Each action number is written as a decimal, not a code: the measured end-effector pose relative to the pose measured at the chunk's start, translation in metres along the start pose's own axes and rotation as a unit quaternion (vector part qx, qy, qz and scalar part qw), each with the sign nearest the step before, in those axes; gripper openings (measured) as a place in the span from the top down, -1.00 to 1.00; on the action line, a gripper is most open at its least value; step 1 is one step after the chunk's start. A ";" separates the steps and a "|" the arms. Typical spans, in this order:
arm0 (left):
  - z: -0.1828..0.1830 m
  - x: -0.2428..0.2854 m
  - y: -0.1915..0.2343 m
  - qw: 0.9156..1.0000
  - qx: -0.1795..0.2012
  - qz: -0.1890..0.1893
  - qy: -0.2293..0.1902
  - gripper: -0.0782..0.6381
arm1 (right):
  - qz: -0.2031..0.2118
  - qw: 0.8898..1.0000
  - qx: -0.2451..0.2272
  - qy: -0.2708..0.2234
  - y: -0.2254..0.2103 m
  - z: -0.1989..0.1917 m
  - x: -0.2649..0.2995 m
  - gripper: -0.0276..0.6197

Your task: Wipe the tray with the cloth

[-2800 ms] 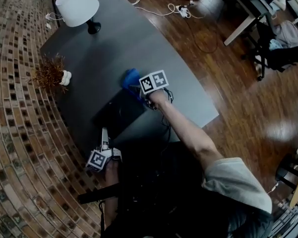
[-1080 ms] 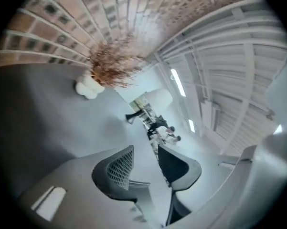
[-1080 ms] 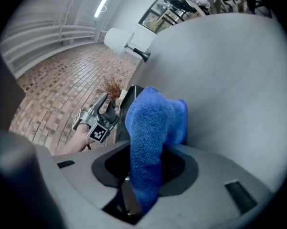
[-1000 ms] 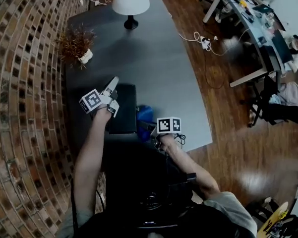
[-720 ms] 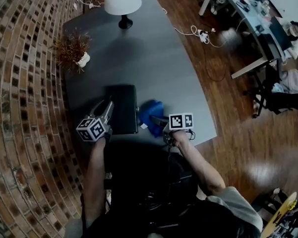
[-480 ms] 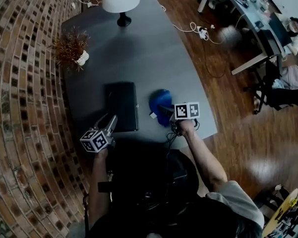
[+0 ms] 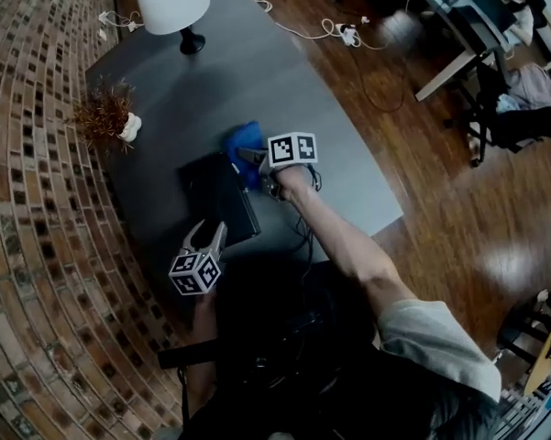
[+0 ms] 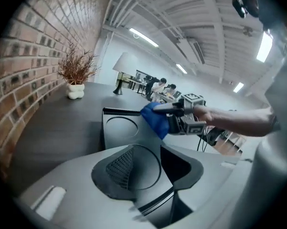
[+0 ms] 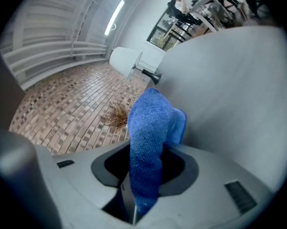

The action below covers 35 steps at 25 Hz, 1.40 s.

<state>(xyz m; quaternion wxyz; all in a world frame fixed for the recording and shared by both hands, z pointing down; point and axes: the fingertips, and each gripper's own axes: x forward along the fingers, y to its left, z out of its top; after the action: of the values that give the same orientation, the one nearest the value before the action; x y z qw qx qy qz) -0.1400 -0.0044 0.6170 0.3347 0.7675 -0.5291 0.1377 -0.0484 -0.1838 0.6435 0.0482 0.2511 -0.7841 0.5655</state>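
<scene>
Grey table (image 7: 284, 71) against a brick wall. Nearest me, my left gripper (image 7: 207, 232) sits just short of the tray (image 7: 211, 195), its jaws just opened with nothing between them; I'd steady the near rim with it. Beyond, my right gripper (image 7: 246, 157) is clamped on the cloth (image 7: 241, 140) at the tray's far right corner. I'd lower it flat and sweep in overlapping strokes.

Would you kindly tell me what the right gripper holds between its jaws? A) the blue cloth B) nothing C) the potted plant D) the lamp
A: in the right gripper view the blue cloth sits pinched between the jaws of the right gripper, bunched up in front of them.
</scene>
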 end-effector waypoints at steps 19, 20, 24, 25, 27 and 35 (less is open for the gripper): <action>-0.005 0.003 0.008 0.999 -0.026 0.021 0.004 0.37 | -0.042 0.996 -0.051 0.060 -0.024 -0.016 0.029 0.45; -0.006 0.002 0.007 0.999 -0.025 0.021 0.005 0.37 | -0.051 0.994 -0.047 0.079 -0.029 -0.027 0.028 0.45; -0.005 0.003 0.009 0.999 -0.020 0.025 0.007 0.37 | -0.032 0.978 -0.057 0.198 -0.027 -0.084 -0.002 0.45; -0.005 0.003 0.010 0.999 -0.018 0.027 0.008 0.38 | -0.028 0.972 -0.069 0.221 -0.027 -0.092 -0.011 0.45; -0.005 0.002 0.012 0.999 -0.018 0.030 0.007 0.38 | -0.031 0.971 -0.097 0.216 -0.026 -0.080 -0.021 0.46; -0.006 0.002 0.010 0.999 -0.018 0.033 0.004 0.38 | -0.001 0.984 -0.116 0.138 0.006 -0.052 -0.002 0.45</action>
<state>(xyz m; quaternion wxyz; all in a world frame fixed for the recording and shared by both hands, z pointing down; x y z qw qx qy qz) -0.1472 -0.0045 0.6262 0.3459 0.7427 -0.5555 0.1420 -0.0600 -0.1343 0.6556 0.1852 0.1642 -0.8302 0.4995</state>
